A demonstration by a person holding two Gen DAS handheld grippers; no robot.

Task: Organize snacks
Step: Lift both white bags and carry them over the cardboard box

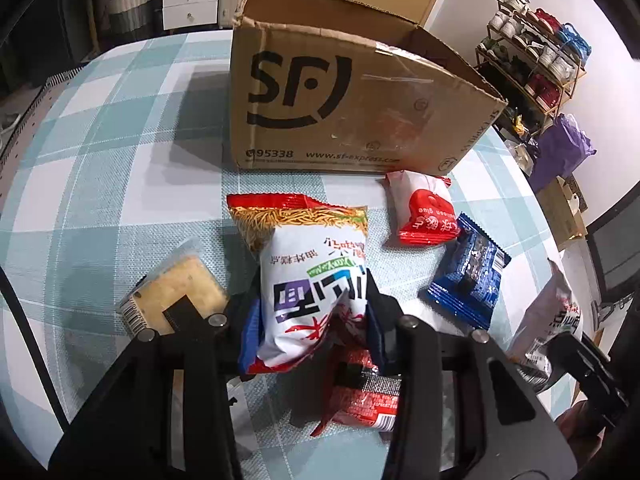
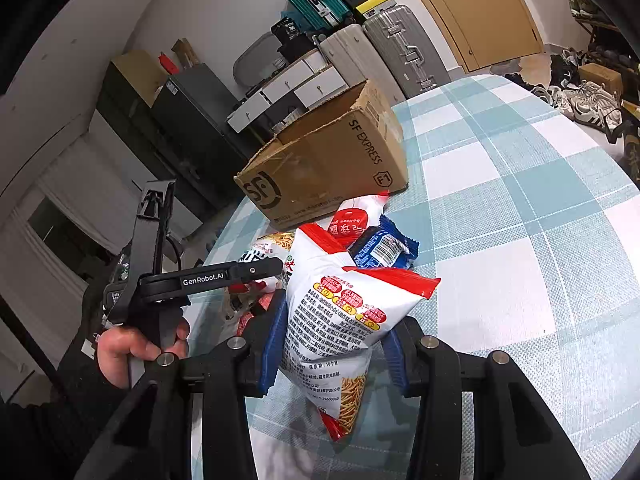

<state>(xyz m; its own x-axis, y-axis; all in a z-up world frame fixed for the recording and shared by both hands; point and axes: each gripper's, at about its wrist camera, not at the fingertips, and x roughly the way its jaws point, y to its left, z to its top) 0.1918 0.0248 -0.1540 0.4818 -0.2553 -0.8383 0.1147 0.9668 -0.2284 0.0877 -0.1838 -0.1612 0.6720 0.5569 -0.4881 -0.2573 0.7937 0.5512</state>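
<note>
My left gripper (image 1: 310, 320) is shut on a white and red noodle-snack bag (image 1: 308, 264), held over the table in front of the open SF cardboard box (image 1: 340, 92). My right gripper (image 2: 332, 344) is shut on a second white and red noodle-snack bag (image 2: 340, 320), lifted above the table. On the table lie a red and white packet (image 1: 424, 208), a blue packet (image 1: 468, 276), a clear-wrapped cracker pack (image 1: 172, 288) and a red packet (image 1: 368, 396) under the left gripper. The box (image 2: 332, 156) shows in the right wrist view too.
The round table has a blue and white checked cloth (image 2: 520, 208). The left gripper and the hand holding it (image 2: 160, 304) are at the left of the right wrist view. Suitcases (image 2: 384, 48) and drawers stand beyond the table. A shoe rack (image 1: 532, 60) is at right.
</note>
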